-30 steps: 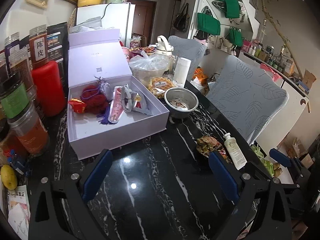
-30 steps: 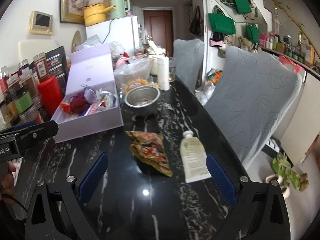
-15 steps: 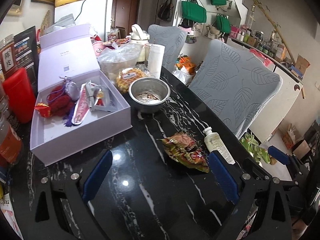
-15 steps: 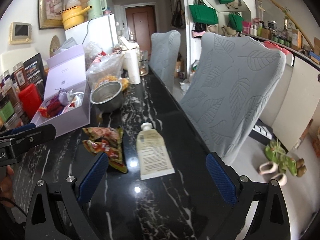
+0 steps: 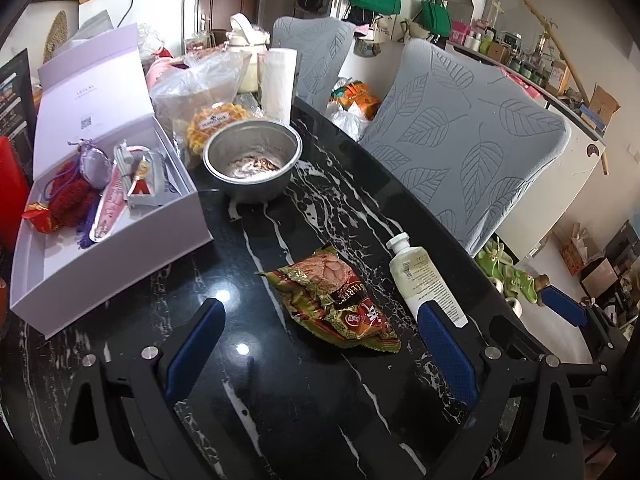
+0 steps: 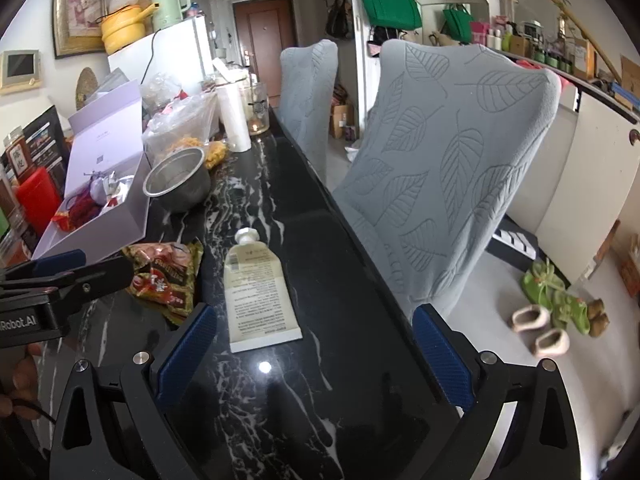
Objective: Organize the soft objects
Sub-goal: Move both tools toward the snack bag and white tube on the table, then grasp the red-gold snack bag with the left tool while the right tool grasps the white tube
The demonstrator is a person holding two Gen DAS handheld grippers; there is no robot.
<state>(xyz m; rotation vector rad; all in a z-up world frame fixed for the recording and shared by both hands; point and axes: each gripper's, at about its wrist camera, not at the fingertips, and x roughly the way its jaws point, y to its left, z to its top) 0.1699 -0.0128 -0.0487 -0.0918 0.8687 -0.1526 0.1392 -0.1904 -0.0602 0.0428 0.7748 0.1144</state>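
Note:
A crinkled red and gold snack packet [image 5: 338,300] lies on the black marble table [image 5: 256,396], between the open fingers of my left gripper [image 5: 320,344], just ahead of them. A cream tube [image 5: 424,280] lies right of it, its end by the right finger. An open lilac box [image 5: 100,216] at the left holds a red tassel, a pouch and packets. In the right wrist view the tube [image 6: 258,292] lies just ahead of my open, empty right gripper [image 6: 314,338], near its left finger. The packet [image 6: 166,276] lies left of it, partly behind the left gripper.
A steel bowl [image 5: 252,160] stands behind the packet, with a bagged waffle, a paper roll [image 5: 278,84] and jars further back. Two grey leaf-patterned chairs [image 5: 468,140] line the table's right edge. Slippers [image 6: 556,304] lie on the floor.
Both grippers have swung right. The packet and the tube now sit closer to the left gripper's fingers. The tube has come toward the middle of the right view. Both stay open.

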